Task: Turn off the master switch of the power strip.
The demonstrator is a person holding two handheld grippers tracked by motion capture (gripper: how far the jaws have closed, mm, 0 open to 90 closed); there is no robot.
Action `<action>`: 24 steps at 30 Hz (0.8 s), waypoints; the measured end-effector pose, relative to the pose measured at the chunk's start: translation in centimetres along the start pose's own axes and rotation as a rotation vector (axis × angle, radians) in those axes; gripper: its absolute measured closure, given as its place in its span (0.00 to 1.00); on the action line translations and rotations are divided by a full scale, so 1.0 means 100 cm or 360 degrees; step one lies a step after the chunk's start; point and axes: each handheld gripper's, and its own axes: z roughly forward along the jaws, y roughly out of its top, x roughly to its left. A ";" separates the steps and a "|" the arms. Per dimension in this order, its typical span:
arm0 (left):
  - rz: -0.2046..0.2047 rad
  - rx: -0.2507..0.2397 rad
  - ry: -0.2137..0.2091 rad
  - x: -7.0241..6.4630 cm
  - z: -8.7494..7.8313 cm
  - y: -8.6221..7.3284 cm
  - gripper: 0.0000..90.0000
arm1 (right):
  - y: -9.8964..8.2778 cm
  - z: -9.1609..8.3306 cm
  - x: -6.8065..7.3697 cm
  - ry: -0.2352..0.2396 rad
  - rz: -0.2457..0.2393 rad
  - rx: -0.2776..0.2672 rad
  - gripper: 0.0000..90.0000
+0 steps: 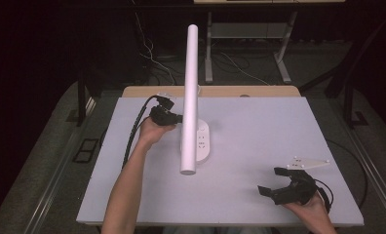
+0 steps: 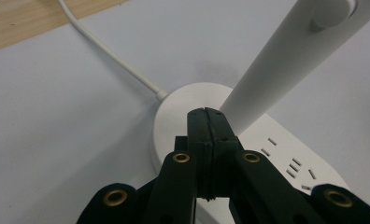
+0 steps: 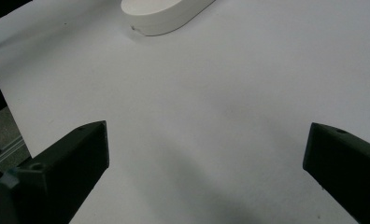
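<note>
- High view: a white desk lamp [image 1: 190,97] stands on the pale worktop [image 1: 259,141], left of the middle. Its oval base [image 1: 202,142] carries socket holes, and its long tube head reaches toward the near edge.
- The left tongs [image 1: 177,118] are just beside the lamp's stem, low down near the base, held by the left hand [image 1: 154,129]. A black cable runs from them to the left edge of the worktop.
- The right tongs [image 1: 275,181] rest near the front right corner, well apart from the lamp, with the jaws spread wide. The right hand [image 1: 309,207] holds them from below.
- Behind the worktop there are the legs of another desk and some loose cables on the floor.
- Left gripper view: the left tongs [image 2: 205,116] have their jaws pressed together with nothing between them. Their tip is over the base [image 2: 183,100], just beside the foot of the stem [image 2: 272,74]. A white cord [image 2: 113,58] leaves the base toward the wooden edge.
- Right gripper view: the right tongs [image 3: 206,149] are wide apart over bare worktop [image 3: 220,93]. The end of the base [image 3: 160,16] lies farther off, with nothing standing between.
</note>
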 end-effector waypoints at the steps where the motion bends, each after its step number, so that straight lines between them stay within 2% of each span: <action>1: -0.0024 -0.0020 0.0003 0.000 0.002 -0.001 1.00 | 0.000 0.000 0.000 0.0001 -0.0001 0.0000 0.00; 7: -0.0023 -0.0006 0.0002 0.000 0.008 -0.003 1.00 | 0.000 0.000 0.000 0.0001 -0.0001 0.0003 0.00; 8: -0.0046 -0.0013 0.0002 -0.001 0.010 -0.003 1.00 | 0.000 0.000 0.000 0.0001 -0.0001 0.0003 0.00; 9: -0.0015 0.0002 -0.0001 0.000 0.010 -0.003 1.00 | 0.000 0.000 0.000 0.0001 -0.0002 0.0003 0.00; 11: -0.0065 -0.0051 -0.0003 -0.003 0.014 -0.003 1.00 | 0.000 0.000 0.000 0.0000 -0.0005 0.0001 0.00; 13: -0.0062 -0.0041 -0.0008 -0.003 0.014 -0.003 1.00 | 0.000 0.000 0.000 0.0000 -0.0005 0.0000 0.00; 14: -0.0088 -0.0045 -0.0013 -0.005 0.016 -0.004 1.00 | 0.000 0.000 0.000 0.0000 -0.0003 0.0002 0.00; 15: -0.0055 -0.0036 -0.0014 -0.004 0.016 -0.003 1.00 | 0.000 0.000 0.000 0.0001 -0.0003 0.0003 0.00; 19: -0.0050 -0.0011 -0.0011 -0.004 0.018 -0.004 1.00 | 0.000 0.000 0.000 0.0003 -0.0005 0.0008 0.00; 21: -0.0015 0.0025 -0.0012 -0.003 0.018 -0.005 1.00 | 0.000 0.000 0.000 0.0002 -0.0008 0.0009 0.00; 24: -0.0009 0.0041 -0.0014 -0.003 0.019 -0.005 1.00 | 0.000 0.000 0.000 0.0001 -0.0010 0.0009 0.00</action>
